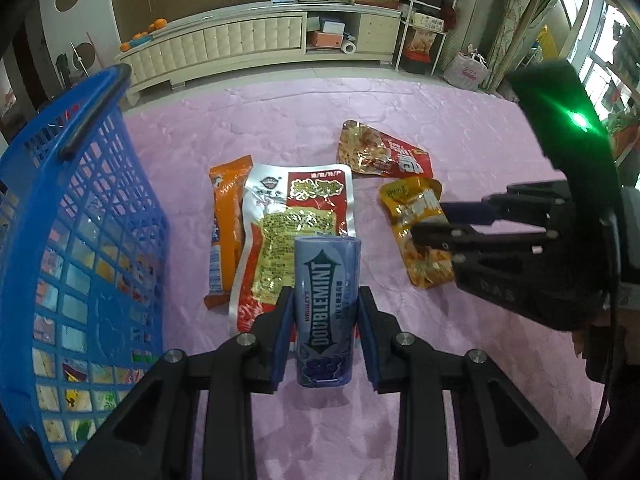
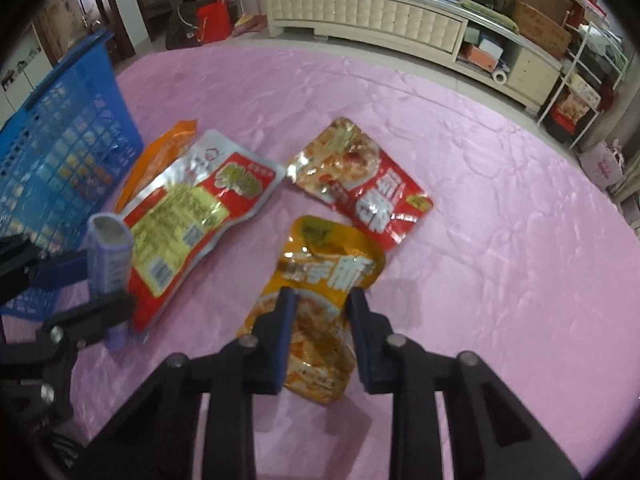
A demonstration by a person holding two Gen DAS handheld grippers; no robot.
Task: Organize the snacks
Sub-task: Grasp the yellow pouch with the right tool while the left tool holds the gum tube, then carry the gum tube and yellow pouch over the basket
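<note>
My left gripper (image 1: 325,296) is shut on an upright blue Doublemint gum bottle (image 1: 326,268), held just above the pink cloth (image 1: 400,360). The right wrist view shows the same bottle (image 2: 110,252) at the left. My right gripper (image 2: 320,300) is shut on a yellow snack pouch (image 2: 320,264), its fingers pinching the pouch's lower half. In the left wrist view that gripper (image 1: 430,228) comes in from the right onto the yellow pouch (image 1: 412,204). A blue mesh basket (image 1: 80,184) with several snacks inside stands at the left.
On the cloth lie a silver-and-red pouch (image 1: 296,216), an orange packet (image 1: 228,216) partly under it, and a red pouch (image 1: 384,152) farther back. A cream cabinet (image 1: 260,40) stands beyond the far edge. A hand (image 1: 592,344) holds the right gripper.
</note>
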